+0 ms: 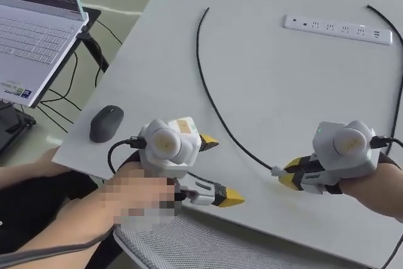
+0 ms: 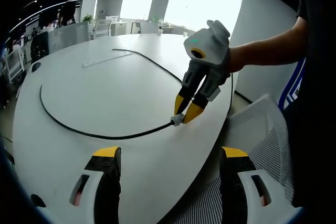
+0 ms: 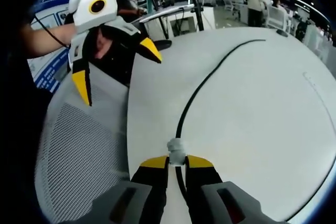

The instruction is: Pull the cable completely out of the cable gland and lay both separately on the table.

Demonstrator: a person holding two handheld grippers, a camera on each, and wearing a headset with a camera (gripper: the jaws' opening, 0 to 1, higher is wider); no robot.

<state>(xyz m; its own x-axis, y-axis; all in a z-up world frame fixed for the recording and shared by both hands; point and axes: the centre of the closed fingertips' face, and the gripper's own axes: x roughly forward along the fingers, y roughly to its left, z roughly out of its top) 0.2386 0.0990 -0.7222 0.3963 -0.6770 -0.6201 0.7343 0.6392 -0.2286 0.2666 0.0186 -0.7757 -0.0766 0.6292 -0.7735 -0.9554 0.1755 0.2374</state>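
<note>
Jaws of the right gripper (image 3: 178, 162) are pinched close together at the cable gland (image 3: 177, 150), a small pale fitting that sticks out just past the yellow tips. I cannot tell whether they bite the fitting's body or the bit of cable behind it. Jaws of the left gripper (image 1: 219, 169) stand wide apart and hold nothing, hanging off the near edge of the desk (image 1: 264, 80) above a mesh chair (image 1: 189, 247).

The cable gland sits low over the desk, close to its near edge and toward the right end. The black cable (image 3: 181, 119) runs out of it and lies in 1 long curve across the desk toward the far edge, so the 2 parts look not yet separated.

With only 1 gripper engaged, a pull on the gland would likely drag the whole cable along the desk rather than draw it out, since nothing pins the cable. The loose far end could then sweep toward the power strip (image 1: 334, 29) by the far edge. The hold is at the very tips on a small, smooth-looking part, so a hard tug may let it slip free. This close to the near edge, a dropped gland could roll off onto the chair or the floor. The left gripper would need a firm hold on the cable just beside the gland. Too far along, and the slack would bend instead of sliding through.
</note>
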